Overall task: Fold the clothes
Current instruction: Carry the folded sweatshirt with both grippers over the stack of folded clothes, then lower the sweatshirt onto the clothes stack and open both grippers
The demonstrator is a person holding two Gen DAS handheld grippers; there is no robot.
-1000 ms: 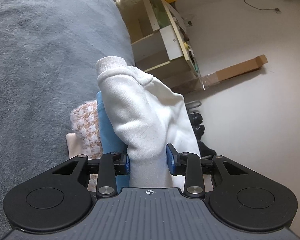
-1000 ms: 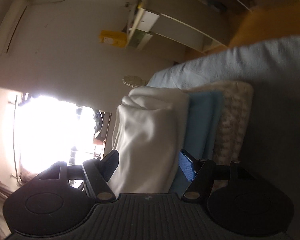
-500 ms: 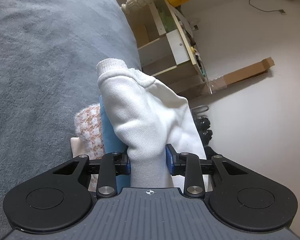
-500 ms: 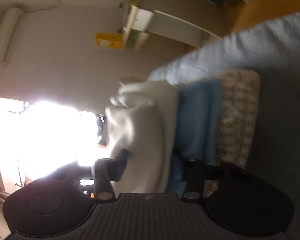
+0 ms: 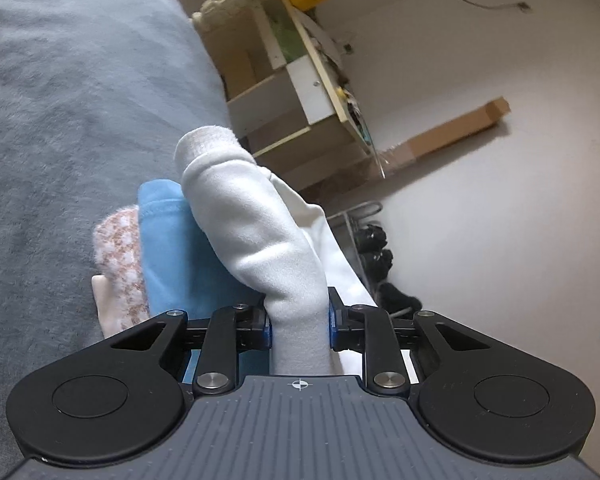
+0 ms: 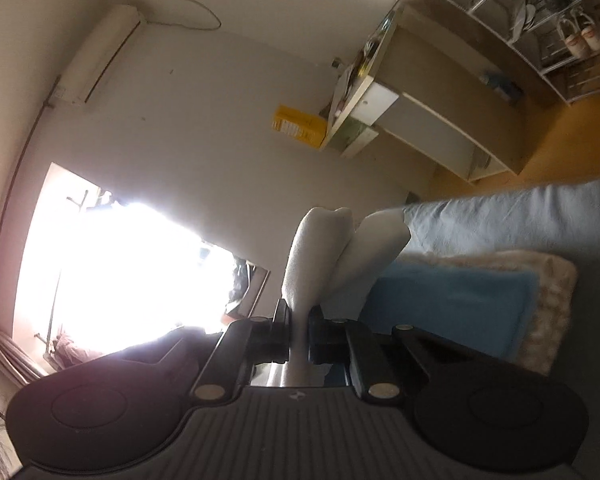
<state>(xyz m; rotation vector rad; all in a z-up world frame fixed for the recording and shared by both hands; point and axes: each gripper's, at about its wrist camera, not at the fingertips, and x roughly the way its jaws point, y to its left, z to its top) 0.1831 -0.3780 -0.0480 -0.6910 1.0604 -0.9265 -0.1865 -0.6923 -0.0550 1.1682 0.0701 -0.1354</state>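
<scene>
Now the left claw [image 5: 299, 328] pinches a thick bunch of the white garment [image 5: 256, 232], and the right claw [image 6: 299, 338] is pressed on another fold of it [image 6: 312, 264]. It lies atop a blue folded garment [image 5: 180, 252] and a patterned one [image 5: 120, 252] on the grey bed [image 5: 60, 120].

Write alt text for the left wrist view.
The left claw is shut on a thick white fleece garment, which lies against a folded blue cloth and a pink patterned fuzzy cloth stacked on a grey blanket. Wooden shelves stand behind.
</scene>
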